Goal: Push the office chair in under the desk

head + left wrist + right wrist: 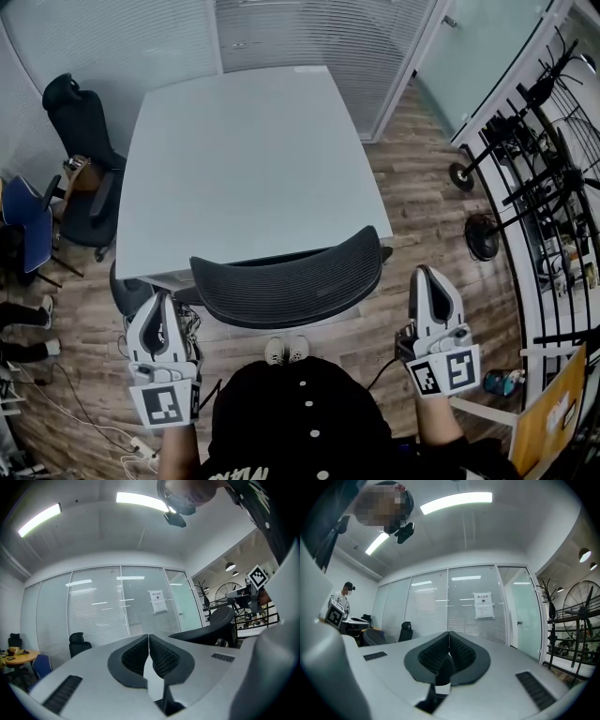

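Observation:
The black mesh office chair [291,281] stands at the near edge of the white desk [244,159], its curved backrest facing me and its seat hidden beneath the backrest and desk. My left gripper [161,300] is held to the left of the backrest, shut and empty, clear of the chair. My right gripper [425,275] is held to the right of the backrest, also shut with nothing in it. In the left gripper view the jaws [148,638] meet, with the chair back [214,626] off to the right. The right gripper view shows closed jaws [449,635] and the chair [370,636] at the left.
A second black chair [82,131] and a blue chair [25,220] stand left of the desk. Bicycles on a rack [534,141] line the right side. Cables [94,433] lie on the wood floor at lower left. A person [344,599] stands far left.

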Available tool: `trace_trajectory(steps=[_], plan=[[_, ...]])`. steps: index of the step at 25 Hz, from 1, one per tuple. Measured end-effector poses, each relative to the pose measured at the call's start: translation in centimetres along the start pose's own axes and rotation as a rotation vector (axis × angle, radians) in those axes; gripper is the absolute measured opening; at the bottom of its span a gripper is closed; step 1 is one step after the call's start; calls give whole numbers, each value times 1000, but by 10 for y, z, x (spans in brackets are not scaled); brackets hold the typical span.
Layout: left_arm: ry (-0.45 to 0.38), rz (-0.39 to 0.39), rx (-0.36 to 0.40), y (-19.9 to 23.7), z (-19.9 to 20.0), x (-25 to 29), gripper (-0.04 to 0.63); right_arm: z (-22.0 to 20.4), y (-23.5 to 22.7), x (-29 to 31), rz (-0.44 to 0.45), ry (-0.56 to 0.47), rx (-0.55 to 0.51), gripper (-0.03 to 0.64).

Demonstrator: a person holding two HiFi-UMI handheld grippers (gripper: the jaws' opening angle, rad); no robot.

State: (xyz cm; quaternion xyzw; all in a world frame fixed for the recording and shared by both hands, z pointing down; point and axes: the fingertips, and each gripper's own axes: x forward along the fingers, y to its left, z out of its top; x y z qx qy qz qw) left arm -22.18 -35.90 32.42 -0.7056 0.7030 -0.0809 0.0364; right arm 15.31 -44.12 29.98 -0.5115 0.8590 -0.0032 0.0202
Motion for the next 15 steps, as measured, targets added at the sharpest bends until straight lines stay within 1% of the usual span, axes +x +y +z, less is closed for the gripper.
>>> trace_trajectory(steps=[3,5,7,11,15], plan=[[5,-4,4,-2,0,0,21,0,0,1,2,2,2,29],[-29,-16,33,-3,7,2,21,2,0,1,3,1,4,29],[-54,-24,42,-5,13,2,21,3,1,1,4,2,2,29],[1,-3,12,-8,4,-2,21,4,3,-1,9,-2,-5,29],[10,0,9,-11,1,-4,21,2,5,-1,16,-1,-8,29]])
